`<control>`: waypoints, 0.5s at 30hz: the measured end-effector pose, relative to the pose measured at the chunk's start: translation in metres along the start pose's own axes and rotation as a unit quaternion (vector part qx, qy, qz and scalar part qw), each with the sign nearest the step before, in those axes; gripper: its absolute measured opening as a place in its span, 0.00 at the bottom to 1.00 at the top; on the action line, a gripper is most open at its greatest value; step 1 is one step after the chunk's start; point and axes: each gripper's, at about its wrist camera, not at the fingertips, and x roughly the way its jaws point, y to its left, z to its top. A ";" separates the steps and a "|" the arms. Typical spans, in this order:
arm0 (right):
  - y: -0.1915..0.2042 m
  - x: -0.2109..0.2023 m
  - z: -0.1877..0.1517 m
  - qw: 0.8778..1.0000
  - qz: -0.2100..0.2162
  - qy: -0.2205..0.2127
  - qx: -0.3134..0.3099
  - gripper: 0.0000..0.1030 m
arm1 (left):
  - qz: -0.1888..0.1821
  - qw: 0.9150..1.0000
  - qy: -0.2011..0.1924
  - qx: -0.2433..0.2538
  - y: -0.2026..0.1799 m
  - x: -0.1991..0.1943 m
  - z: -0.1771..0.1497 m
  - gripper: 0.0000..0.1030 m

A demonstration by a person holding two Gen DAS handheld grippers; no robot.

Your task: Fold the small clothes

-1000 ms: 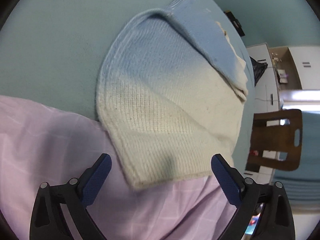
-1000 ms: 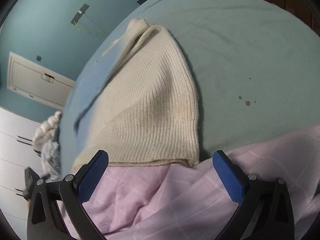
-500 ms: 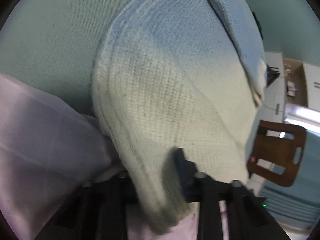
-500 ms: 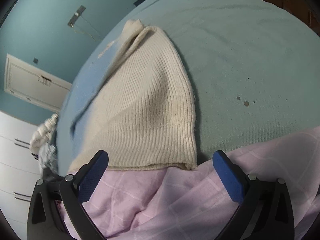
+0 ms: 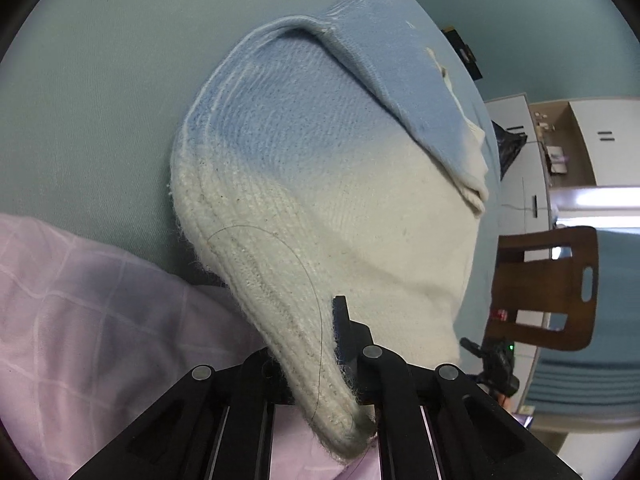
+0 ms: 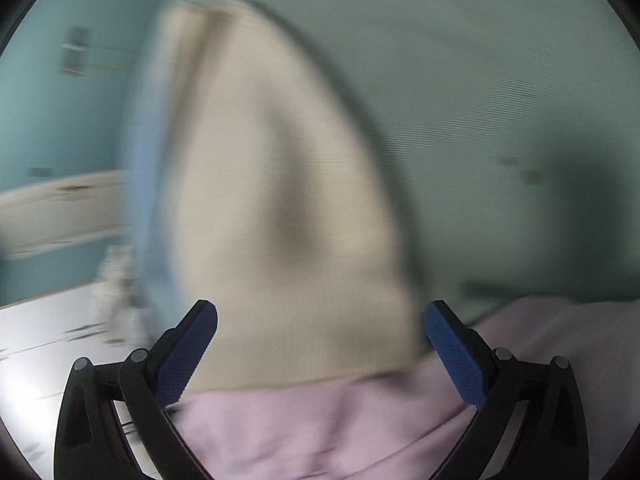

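A small knit sweater [image 5: 328, 184], cream at the hem and light blue higher up, lies on a teal sheet [image 5: 100, 100]. My left gripper [image 5: 316, 364] is shut on the sweater's cream hem corner, which is pinched and lifted between the fingers. In the blurred right wrist view the same sweater [image 6: 280, 200] sits straight ahead. My right gripper [image 6: 320, 344] is open, with its blue pads either side of the hem's lower edge, holding nothing.
A pink checked cloth [image 5: 80, 320] lies under and in front of both grippers and shows in the right wrist view [image 6: 340, 428]. A brown wooden chair [image 5: 552, 284] and white cabinets [image 5: 532, 140] stand beyond the bed's right edge.
My left gripper moved in and closed on the cream hem corner, then lifted it. My right gripper has swung quickly toward the hem, blurring its view, and stays open.
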 end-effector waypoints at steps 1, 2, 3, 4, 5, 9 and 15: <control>-0.002 0.008 -0.002 1.000 0.004 0.015 -0.005 0.96 | 0.002 1.000 0.002 0.004 0.001 0.002 0.000 0.06; -0.004 0.016 -0.005 1.000 0.004 0.028 -0.012 0.96 | 0.004 1.000 0.004 0.007 -0.001 0.005 0.001 0.06; -0.004 0.021 -0.008 0.999 -0.001 0.035 -0.017 0.96 | 0.008 1.000 0.005 0.009 -0.002 0.008 0.001 0.06; -0.003 0.027 -0.009 0.999 -0.003 0.039 -0.023 0.96 | 0.010 1.000 0.004 0.010 -0.003 0.009 0.001 0.06; -0.003 0.031 -0.008 0.999 0.005 0.036 -0.024 0.96 | 0.012 1.000 0.003 0.010 -0.002 0.011 0.002 0.06; -0.004 0.039 -0.004 0.998 0.058 0.025 -0.002 0.97 | 0.024 1.000 -0.001 0.015 -0.006 0.010 0.000 0.06; 0.003 0.047 -0.009 0.991 0.124 0.048 -0.008 0.37 | 0.062 0.998 0.007 0.023 -0.006 0.015 -0.002 0.07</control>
